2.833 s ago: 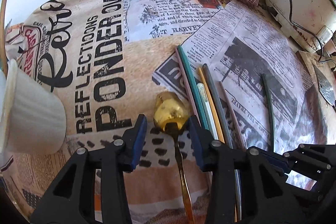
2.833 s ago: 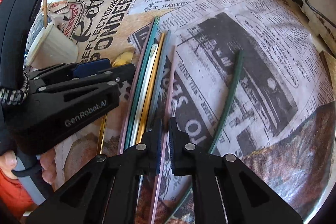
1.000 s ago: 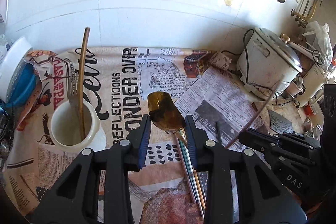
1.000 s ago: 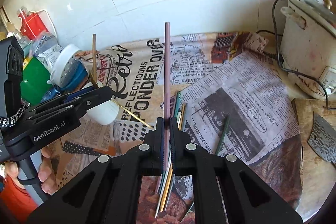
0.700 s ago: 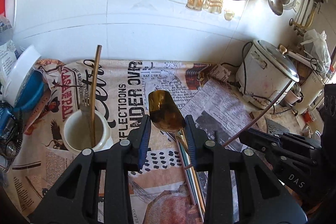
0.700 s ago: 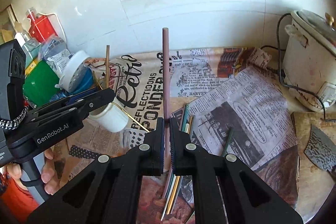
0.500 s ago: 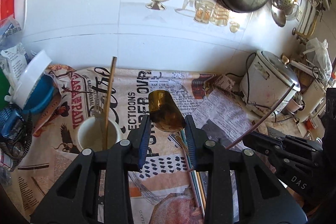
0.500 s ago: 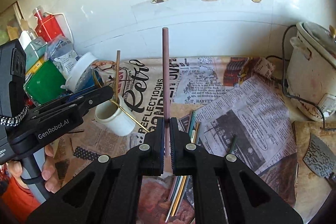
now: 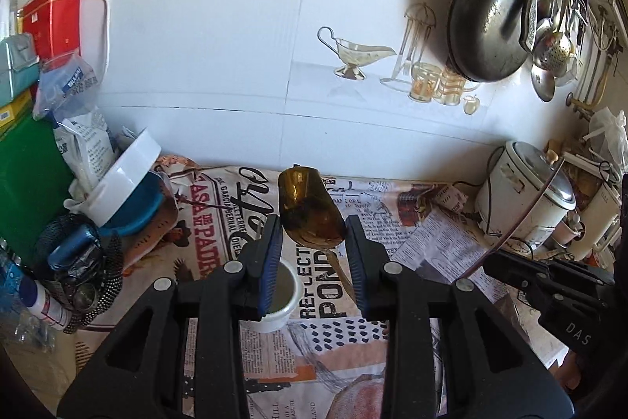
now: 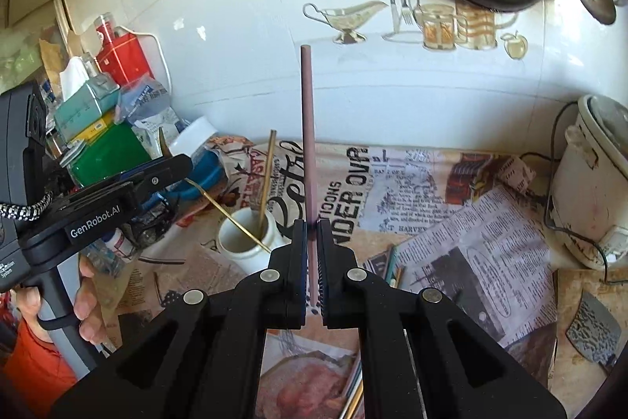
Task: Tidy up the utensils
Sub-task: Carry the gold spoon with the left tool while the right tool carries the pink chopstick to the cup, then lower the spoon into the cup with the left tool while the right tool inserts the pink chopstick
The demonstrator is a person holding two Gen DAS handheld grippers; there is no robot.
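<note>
Black, blue-padded fingers of the left gripper (image 9: 314, 254) stand slightly apart with the bowl of a gold spoon (image 9: 310, 213) between them; whether the pads actually pinch its neck I cannot tell; the thin gold handle slants down from the gripper to the rim of a white ceramic cup (image 10: 249, 238) in the right wrist view, its tip at the cup's mouth; a wooden-coloured stick (image 10: 266, 175) already stands in that cup. Clamped tight, the right gripper (image 10: 312, 254) pinches a mauve chopstick (image 10: 308, 144) that points straight up ahead of it; more coloured chopsticks (image 10: 392, 268) lie on the newspaper-print cloth (image 10: 451, 222) to the right of the cup; a white rice cooker (image 10: 592, 195) sits at the far right.
</note>
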